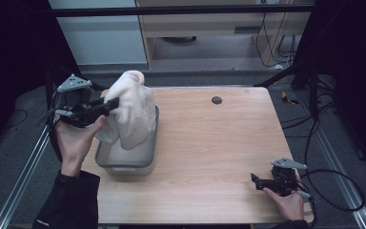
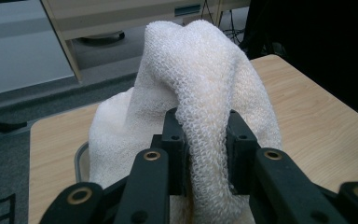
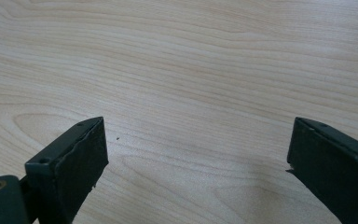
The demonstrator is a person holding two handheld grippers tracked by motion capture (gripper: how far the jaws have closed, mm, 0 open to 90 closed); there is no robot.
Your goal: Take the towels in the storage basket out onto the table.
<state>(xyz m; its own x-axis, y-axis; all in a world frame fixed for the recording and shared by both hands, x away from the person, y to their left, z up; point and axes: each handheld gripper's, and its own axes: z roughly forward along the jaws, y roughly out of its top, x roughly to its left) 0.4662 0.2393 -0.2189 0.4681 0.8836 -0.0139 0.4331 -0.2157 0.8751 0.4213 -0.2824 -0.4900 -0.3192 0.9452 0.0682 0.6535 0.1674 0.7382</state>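
While the left gripper (image 1: 106,106) hangs above the left side of the bench (image 1: 219,157), its fingers (image 2: 175,140) are clenched on a fold of the white knitted towel (image 1: 132,109), the cloth squeezed between the two black pads and bulging up above them. From that pinch the towel drapes down on both sides of the fingers, and its lower end hangs into the grey plastic tub (image 1: 126,166) directly below them; in the high view the hem looks to be still inside the tub or brushing its floor, though I cannot tell which. So the grasp is made and the lift looks well begun, but the towel is not yet clear of the tub's rim, and wherever it is to be laid, that part is wholly undone. Far to the right of those fingers, near the front right corner of the bench, the right gripper (image 1: 257,181) rests low over bare wood with its fingers (image 3: 81,161) released and spread wide, nothing between them, well apart from the towel and the tub.
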